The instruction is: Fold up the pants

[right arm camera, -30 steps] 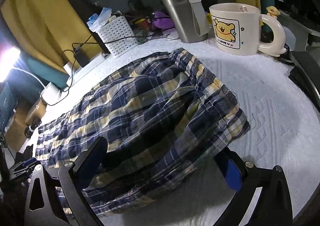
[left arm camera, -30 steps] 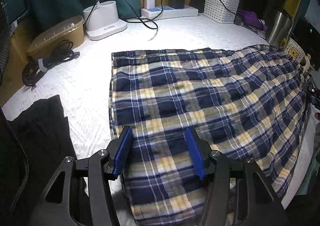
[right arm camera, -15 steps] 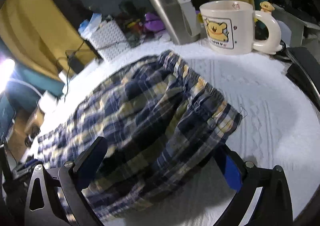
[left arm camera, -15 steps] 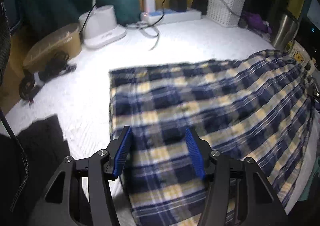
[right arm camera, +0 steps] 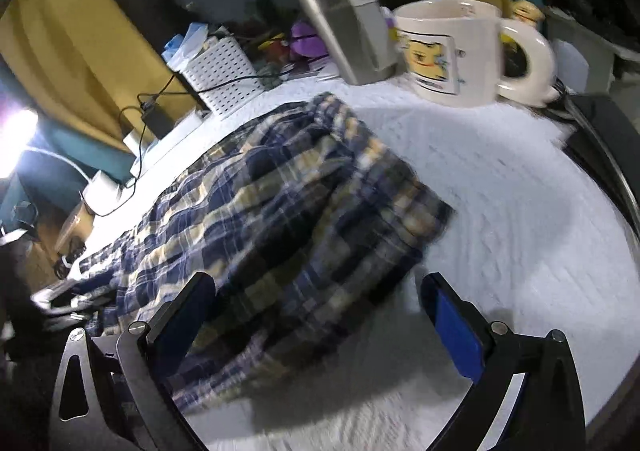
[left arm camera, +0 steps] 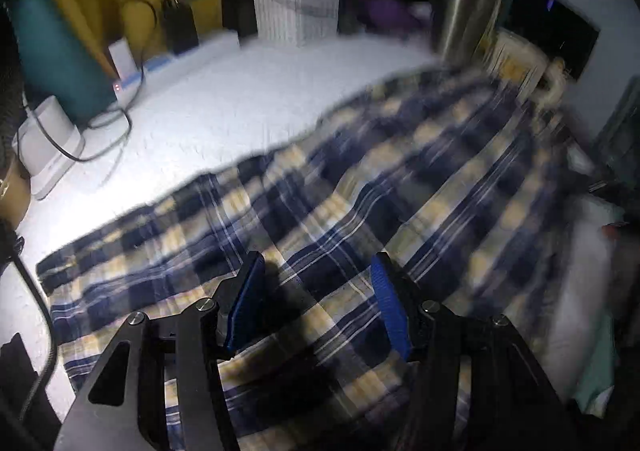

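Blue, yellow and white plaid pants point(left arm camera: 400, 187) lie spread on a white textured cloth point(left arm camera: 260, 103). My left gripper point(left arm camera: 316, 291) hovers over the middle of the leg part, blue pads apart, with only flat fabric below them; the hem end lies off to its left. In the right wrist view the waistband end point(right arm camera: 360, 179) is bunched and reaches between the fingers of my right gripper point(right arm camera: 320, 287). Its jaws stand wide. The right blue pad point(right arm camera: 452, 323) is clear of the fabric, and the left finger sits against the heap's edge. Both views are motion-blurred.
At the back stand a steel tumbler point(right arm camera: 340, 19), a cream bear mug point(right arm camera: 452, 51) and a white slotted basket point(right arm camera: 224, 75). A power strip with chargers and cables point(left arm camera: 176, 51) and a white lamp base point(left arm camera: 48, 139) sit at the left. Bare cloth point(right arm camera: 520, 211) lies right of the waistband.
The left gripper has swept right along the pants and rolled, leaving the hem edge off to its left. The waistband corner has shifted slightly in the right view. Both jaws keep their width.
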Tool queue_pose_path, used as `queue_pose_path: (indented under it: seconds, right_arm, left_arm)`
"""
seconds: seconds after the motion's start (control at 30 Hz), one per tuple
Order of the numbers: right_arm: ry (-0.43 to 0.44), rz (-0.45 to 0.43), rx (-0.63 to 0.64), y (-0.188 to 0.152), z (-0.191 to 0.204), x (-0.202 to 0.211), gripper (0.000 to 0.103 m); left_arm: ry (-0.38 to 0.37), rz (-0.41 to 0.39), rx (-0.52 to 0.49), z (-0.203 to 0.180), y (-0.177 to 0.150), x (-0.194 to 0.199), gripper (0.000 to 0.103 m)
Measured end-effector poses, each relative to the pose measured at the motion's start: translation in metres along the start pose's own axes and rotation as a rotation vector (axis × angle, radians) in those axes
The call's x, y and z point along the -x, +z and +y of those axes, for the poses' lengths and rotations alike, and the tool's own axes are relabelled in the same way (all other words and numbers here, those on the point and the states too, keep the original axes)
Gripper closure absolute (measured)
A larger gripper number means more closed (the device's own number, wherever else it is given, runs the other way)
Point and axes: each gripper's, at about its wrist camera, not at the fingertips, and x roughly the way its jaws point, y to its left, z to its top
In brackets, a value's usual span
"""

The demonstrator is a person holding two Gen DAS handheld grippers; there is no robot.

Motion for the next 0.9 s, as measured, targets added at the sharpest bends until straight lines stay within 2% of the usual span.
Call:
queue_pose_path:
  seconds: [0.27, 0.63, 0.67, 0.73, 0.8, 0.87, 0.9]
  right_arm:
    - [0.042, -0.035, -0.027, 0.002, -0.014, 0.002, 0.000]
    - [0.195, -0.051, -0.124, 0.034, -0.010, -0.029, 0.001]
    - [0.210, -0.050, -0.130, 0.035, -0.008, -0.031, 0.005]
    - [0.248, -0.009, -0.155, 0.035, -0.006, -0.044, 0.046]
    - [0.247, -0.011, -0.160, 0.036, -0.005, -0.049, 0.055]
    - [0.256, -0.007, -0.162, 0.039, -0.005, -0.051, 0.055]
    - [0.251, -0.003, -0.159, 0.040, -0.005, -0.052, 0.062]
  left_arm:
    - [0.006, -0.009, 0.022, 0.004, -0.006, 0.007, 0.047]
    - [-0.001, -0.006, 0.022, 0.002, -0.009, 0.003, 0.047]
    - [-0.005, -0.005, 0.022, 0.003, -0.009, 0.003, 0.047]
    - [-0.015, -0.003, 0.023, 0.006, -0.007, 0.002, 0.047]
    - [-0.033, -0.003, 0.033, 0.010, -0.006, 0.002, 0.047]
    - [-0.047, -0.009, 0.054, 0.016, -0.005, 0.005, 0.047]
    - [-0.049, -0.019, 0.068, 0.020, -0.005, 0.008, 0.047]
